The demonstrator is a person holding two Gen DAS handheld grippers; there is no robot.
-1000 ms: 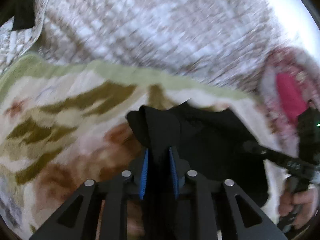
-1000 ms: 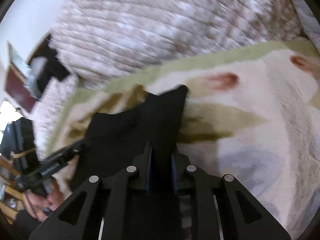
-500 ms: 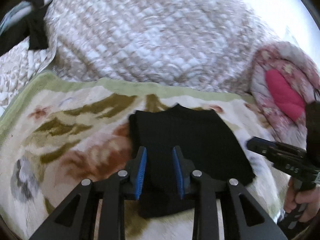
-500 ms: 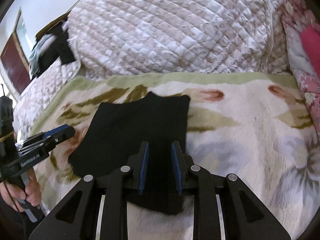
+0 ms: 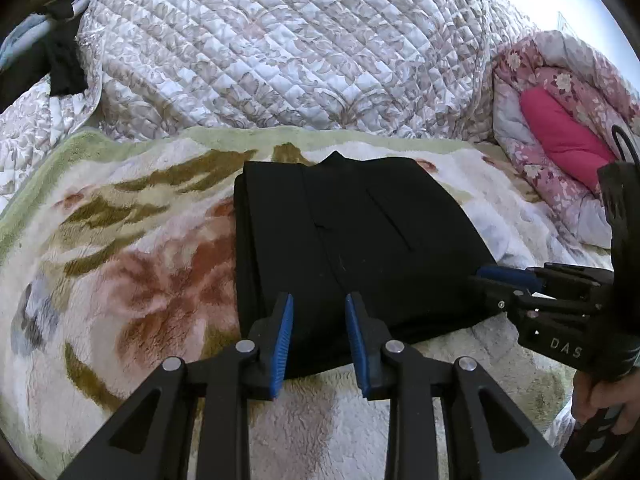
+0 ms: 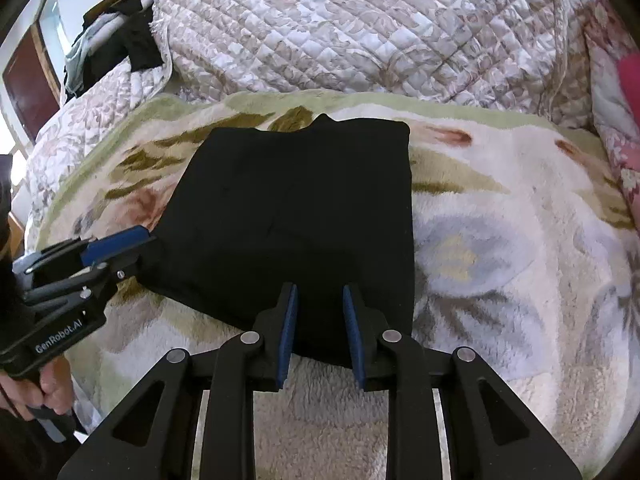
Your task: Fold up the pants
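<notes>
Black folded pants [image 5: 352, 248], one pair, lie between two open-fingered grippers: left gripper [image 5: 319, 312], right gripper [image 6: 319, 304].

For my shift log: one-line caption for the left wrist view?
Open left gripper above folded black pants on floral blanket; open right gripper alongside.

Bright, even daylight; both views sharp, with strong fisheye bending at the rims.

The black pants [image 5: 352, 240] [image 6: 296, 216] read as a nearly flat dark patch in the right view, while a few seams show in the left one. Above them the quilt [image 5: 280, 48] [image 6: 360, 28] is crisp and softly lit. The sky-white patch beyond the quilt's upper right in the left view is blown out. Black corners frame each picture. No motion blur shows.
</notes>
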